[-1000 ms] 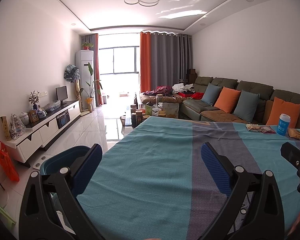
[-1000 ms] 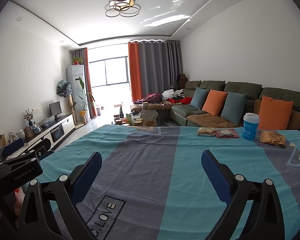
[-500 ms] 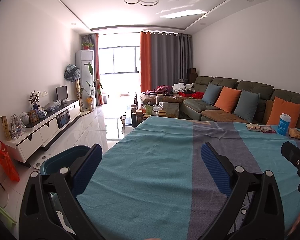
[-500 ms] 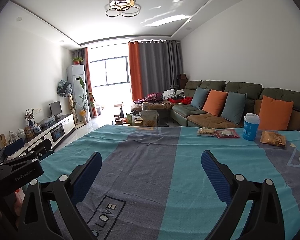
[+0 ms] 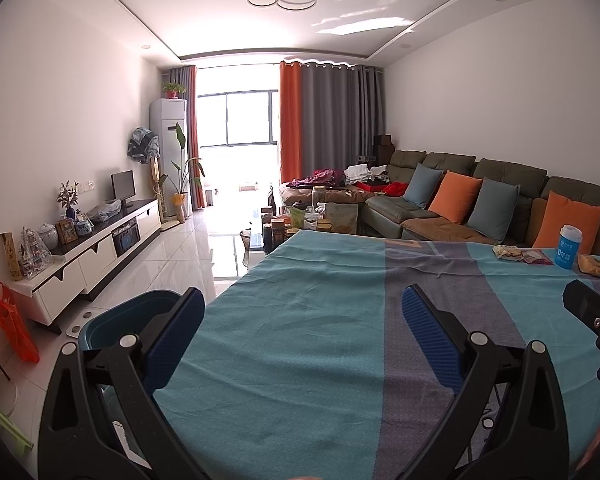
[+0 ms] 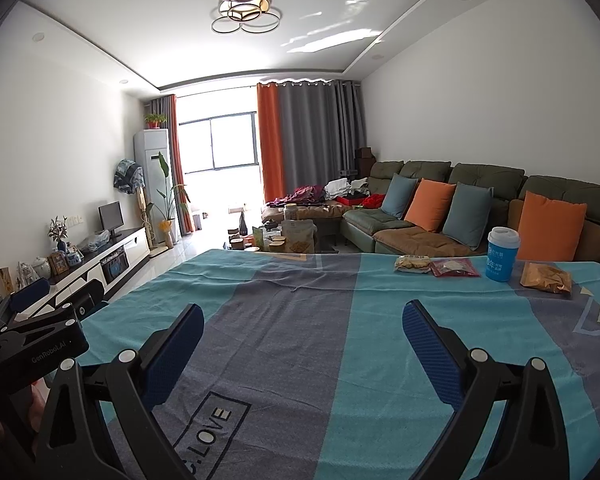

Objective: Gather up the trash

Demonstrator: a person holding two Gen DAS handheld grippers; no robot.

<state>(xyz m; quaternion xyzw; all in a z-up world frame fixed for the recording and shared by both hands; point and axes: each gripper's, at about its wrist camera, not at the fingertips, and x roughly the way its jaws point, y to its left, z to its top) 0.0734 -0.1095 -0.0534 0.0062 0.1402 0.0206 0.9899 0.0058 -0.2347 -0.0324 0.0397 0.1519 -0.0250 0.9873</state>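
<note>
Left wrist: left gripper (image 5: 300, 316) is hanging released over the tablecloth (image 5: 300, 360), bin (image 5: 120, 320) at 9 o'clock.

Right wrist: right gripper (image 6: 300, 320) is gaping empty; wrappers (image 6: 436, 266), cup (image 6: 502, 254) sitting at 1 o'clock — reach flat, pinch edges.

teal-and-grey striped tablecloth (image 6: 300, 320) | blue plastic cup (image 6: 501, 256) had a white lid | mustard-yellow snack bag (image 6: 546, 278) | dark-red wrapper (image 6: 454, 268)

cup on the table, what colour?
Blue cup with white lid and white print; clearest in the right wrist view.
</note>
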